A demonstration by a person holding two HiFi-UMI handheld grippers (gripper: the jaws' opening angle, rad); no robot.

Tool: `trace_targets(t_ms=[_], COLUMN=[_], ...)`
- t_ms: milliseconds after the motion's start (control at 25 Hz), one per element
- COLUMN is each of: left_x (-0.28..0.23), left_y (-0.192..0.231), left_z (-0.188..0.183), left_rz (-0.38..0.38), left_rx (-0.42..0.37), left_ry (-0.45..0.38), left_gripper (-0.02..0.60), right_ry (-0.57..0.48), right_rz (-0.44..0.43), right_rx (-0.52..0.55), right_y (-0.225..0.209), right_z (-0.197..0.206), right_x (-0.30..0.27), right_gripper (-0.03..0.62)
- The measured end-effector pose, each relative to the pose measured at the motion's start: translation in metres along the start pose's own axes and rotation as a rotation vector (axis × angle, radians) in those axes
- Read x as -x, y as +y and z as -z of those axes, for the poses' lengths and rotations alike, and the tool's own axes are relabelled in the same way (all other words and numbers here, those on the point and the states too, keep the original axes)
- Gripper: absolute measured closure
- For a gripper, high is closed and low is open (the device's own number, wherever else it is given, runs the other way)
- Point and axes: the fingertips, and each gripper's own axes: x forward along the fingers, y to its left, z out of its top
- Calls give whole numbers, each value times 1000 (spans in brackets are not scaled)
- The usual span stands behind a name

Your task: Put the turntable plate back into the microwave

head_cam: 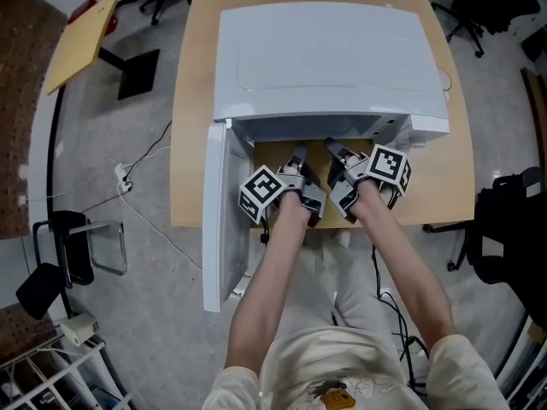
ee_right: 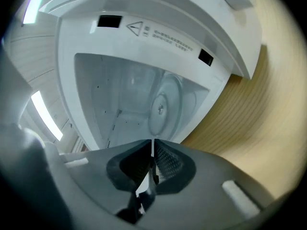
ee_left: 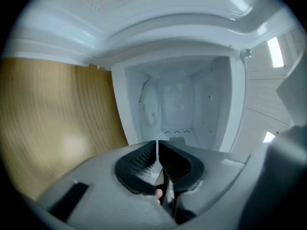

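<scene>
Left gripper [ee_left: 157,146] and right gripper [ee_right: 152,145] each have their jaws pinched almost together with nothing between them. They sit side by side above the wooden table [head_cam: 192,152], at the mouth of the microwave [head_cam: 325,58], whose door [head_cam: 218,220] stands open to their left. Ahead of them the turntable plate [ee_right: 161,110] lies on the cavity floor

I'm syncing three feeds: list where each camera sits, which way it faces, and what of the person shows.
Head view: on the person's head, looking steeply down on the microwave and table; both forearms, the left claw and the right claw show.
Left gripper view: rides the left claw, looking along its shut jaws into the open microwave; only the claw shows.
Right gripper view: rides the right claw, jaws shut, also facing the cavity.
Shared: both gripper views show the turntable plate inside.
</scene>
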Motion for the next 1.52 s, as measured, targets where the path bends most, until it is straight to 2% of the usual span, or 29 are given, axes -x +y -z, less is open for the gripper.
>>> trace_targets(t_ms=[40, 240, 480, 640, 720, 880, 960, 1200, 1520], left_x=[4, 21, 53, 73, 81, 91, 91, 92, 92], left_y=[-6, -47, -84, -103, -103, -94, -91, -96, -89], left_z=[4, 34, 69, 86, 97, 110, 108, 98, 109], left_rz=[-3, 25, 16, 0, -25, -66, -87, -107, -112], left_rx=[-31, -213, -574, -848, -935, -1009, -1054, -1135, -1153], left_ry=[12, 125, 219, 231, 242, 274, 270, 239, 275], left_gripper=[580, 584, 584, 584, 584, 584, 584, 584, 584], right_ry=[4, 34, 34, 9, 5, -14, -17, -15, -5], right_rz=[9, 49, 109, 131, 145, 193, 217, 252, 264], right_rx=[34, 249, 462, 576, 652, 868, 915, 911, 897], right_y=[5, 35, 59, 68, 70, 77, 75, 64, 59], right_z=[1, 13, 25, 35, 40, 48, 51, 56, 58], right_x=[6, 41, 82, 95, 102, 109, 111, 117, 121], right_gripper=[574, 588, 589, 589, 589, 589, 589, 589, 589])
